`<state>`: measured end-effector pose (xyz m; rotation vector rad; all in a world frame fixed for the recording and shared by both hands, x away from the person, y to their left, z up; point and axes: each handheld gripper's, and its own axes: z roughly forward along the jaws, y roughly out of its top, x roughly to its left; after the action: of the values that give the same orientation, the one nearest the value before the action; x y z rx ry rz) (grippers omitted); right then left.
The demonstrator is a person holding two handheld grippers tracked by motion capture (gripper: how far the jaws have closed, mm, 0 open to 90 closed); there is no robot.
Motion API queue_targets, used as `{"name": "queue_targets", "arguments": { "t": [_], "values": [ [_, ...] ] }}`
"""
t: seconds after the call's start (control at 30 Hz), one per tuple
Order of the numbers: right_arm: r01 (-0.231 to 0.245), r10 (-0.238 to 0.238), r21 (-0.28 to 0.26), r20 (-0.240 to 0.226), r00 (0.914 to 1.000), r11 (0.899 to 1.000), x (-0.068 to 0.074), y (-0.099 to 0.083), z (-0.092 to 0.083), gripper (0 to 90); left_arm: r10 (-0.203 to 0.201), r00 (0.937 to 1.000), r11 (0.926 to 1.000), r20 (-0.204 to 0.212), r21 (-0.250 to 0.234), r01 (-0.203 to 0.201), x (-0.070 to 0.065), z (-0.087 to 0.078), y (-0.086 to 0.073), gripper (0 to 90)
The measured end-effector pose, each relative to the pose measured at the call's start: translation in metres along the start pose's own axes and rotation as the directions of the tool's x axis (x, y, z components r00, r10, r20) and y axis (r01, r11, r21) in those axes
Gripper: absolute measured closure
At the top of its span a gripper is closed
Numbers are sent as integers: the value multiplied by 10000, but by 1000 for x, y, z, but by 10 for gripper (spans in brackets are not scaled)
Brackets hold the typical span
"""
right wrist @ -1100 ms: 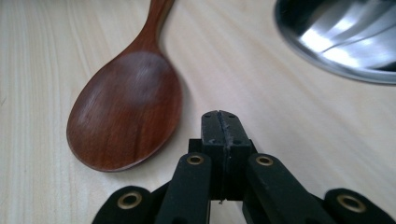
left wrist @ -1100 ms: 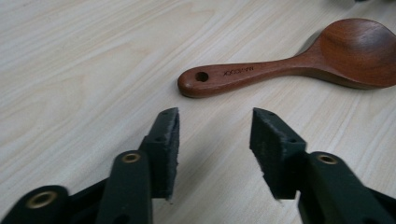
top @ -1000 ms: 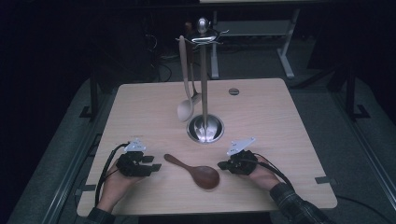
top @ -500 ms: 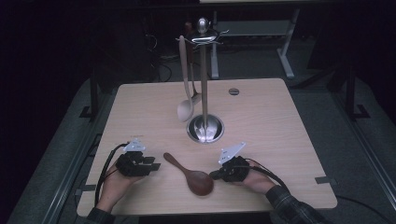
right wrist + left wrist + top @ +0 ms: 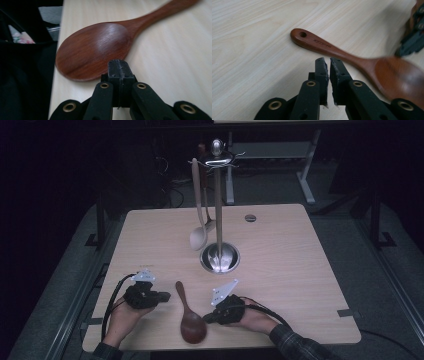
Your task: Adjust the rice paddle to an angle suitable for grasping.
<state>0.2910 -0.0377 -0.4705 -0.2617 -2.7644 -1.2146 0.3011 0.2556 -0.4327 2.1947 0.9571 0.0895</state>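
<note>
Dark wooden spoon (image 5: 190, 317) flat on table (image 5: 280, 265), left gripper (image 5: 329, 66) nearly closed, right gripper (image 5: 119, 66) closed, both empty.

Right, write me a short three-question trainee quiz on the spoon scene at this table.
1. True or false: the dark wooden spoon lies flat on the table, with nothing lifting it.
2. Which gripper is nearer the spoon's bowl: A) left gripper B) right gripper?
3. What hangs from the metal stand at the middle of the table?

Key
1. True. It rests on the tabletop between the two grippers.
2. B. In the right gripper view its shut jaws sit right at the bowl's edge; the left gripper's jaws have just been closing, with nothing between them, beside the handle.
3. A pale wooden spoon, bowl down.
</note>
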Motion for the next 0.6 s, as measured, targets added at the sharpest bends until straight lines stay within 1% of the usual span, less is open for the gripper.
{"name": "queue_targets", "arguments": {
  "t": [0.03,0.07,0.13,0.2,0.27,0.33,0.37,0.4,0.43,0.5,0.6],
  "values": [
    [158,-158,32,-90,9998,9999,3,4,5,898,-8,10000,10000,30,-33,8,-1,1,0,865],
    [420,-421,-75,-90,9991,9991,5,7,8,898,37,9999,10000,93,30,-37,-1,1,1,876],
    [441,-443,-217,-91,9990,9988,6,10,8,898,-9,9997,10000,257,-7,9,-5,2,2,895],
    [473,-470,-315,111,9988,9984,4,10,4,898,54,9989,10000,468,-77,-50,-10,3,4,896],
    [184,-173,-298,368,9992,9994,0,7,-5,893,90,9976,9999,680,-134,-81,-17,6,7,896],
    [-177,208,-426,744,9970,9989,-6,3,-14,815,257,9956,9996,897,-109,-248,-24,11,9,896],
    [-335,383,-532,928,9949,9980,-9,1,-19,752,371,9945,9993,975,-37,-370,-27,14,11,896],
    [-548,623,-678,1132,9916,9962,-12,-2,-24,676,454,9937,9989,1026,20,-458,-31,18,11,896],
    [-807,902,-734,1377,9864,9940,-14,-4,-29,620,525,9923,9985,1126,110,-541,-34,21,12,896],
    [-1170,1314,-925,1692,9768,9888,-19,-8,-38,559,658,9902,9975,1233,180,-685,-41,26,14,896],
    [-1458,1690,-1206,2127,9624,9819,-25,-13,-49,491,857,9856,9956,1456,243,-901,-50,34,17,896]
  ]
}}
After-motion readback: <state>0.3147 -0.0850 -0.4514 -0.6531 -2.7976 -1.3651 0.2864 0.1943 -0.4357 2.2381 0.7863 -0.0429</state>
